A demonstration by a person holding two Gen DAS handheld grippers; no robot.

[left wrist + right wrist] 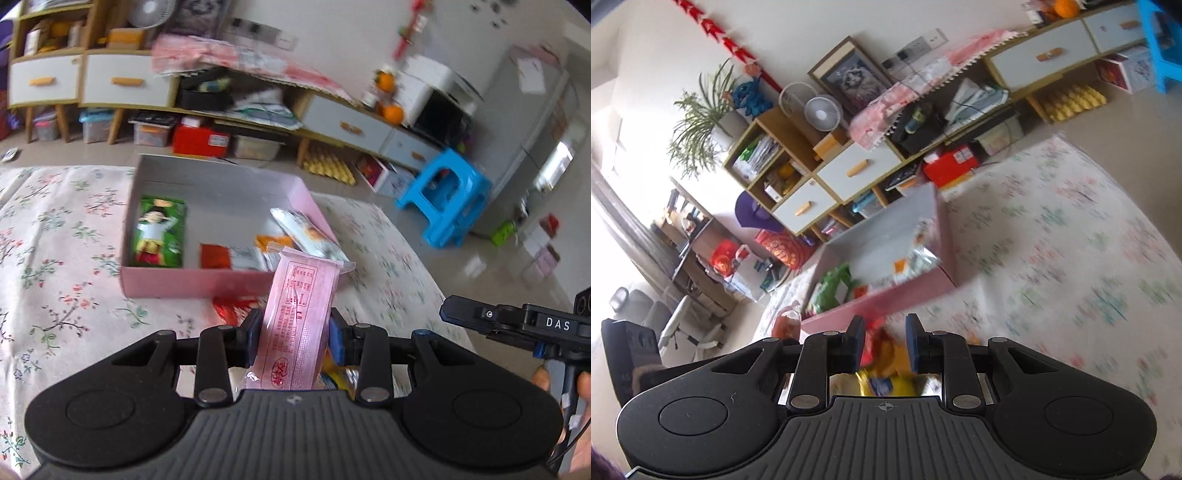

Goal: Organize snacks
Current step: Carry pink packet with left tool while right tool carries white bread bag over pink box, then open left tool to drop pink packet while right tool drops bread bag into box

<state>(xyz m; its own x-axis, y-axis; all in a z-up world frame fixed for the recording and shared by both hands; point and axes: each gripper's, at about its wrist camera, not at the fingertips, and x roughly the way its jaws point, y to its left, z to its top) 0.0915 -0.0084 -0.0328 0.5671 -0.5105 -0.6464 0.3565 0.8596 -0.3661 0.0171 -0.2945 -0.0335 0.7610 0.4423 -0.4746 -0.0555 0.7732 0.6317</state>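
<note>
My left gripper (295,332) is shut on a pink snack packet (299,314), which stands upright between its pads, just in front of the near wall of the pink box (192,282). In the box lie a green packet (159,230), a red one (214,254) and several white and orange ones. Loose red and yellow snacks (227,310) lie on the cloth under the gripper. My right gripper (885,343) is shut with nothing in it. It hovers over the loose snacks (886,354), near the pink box (886,299). From the side it shows as the right gripper (448,312).
A floral cloth (55,258) covers the table. Beyond it stand a low wooden cabinet with white drawers (125,86), storage bins on the floor and a blue plastic stool (443,206). A hand (580,384) holds the right gripper's handle.
</note>
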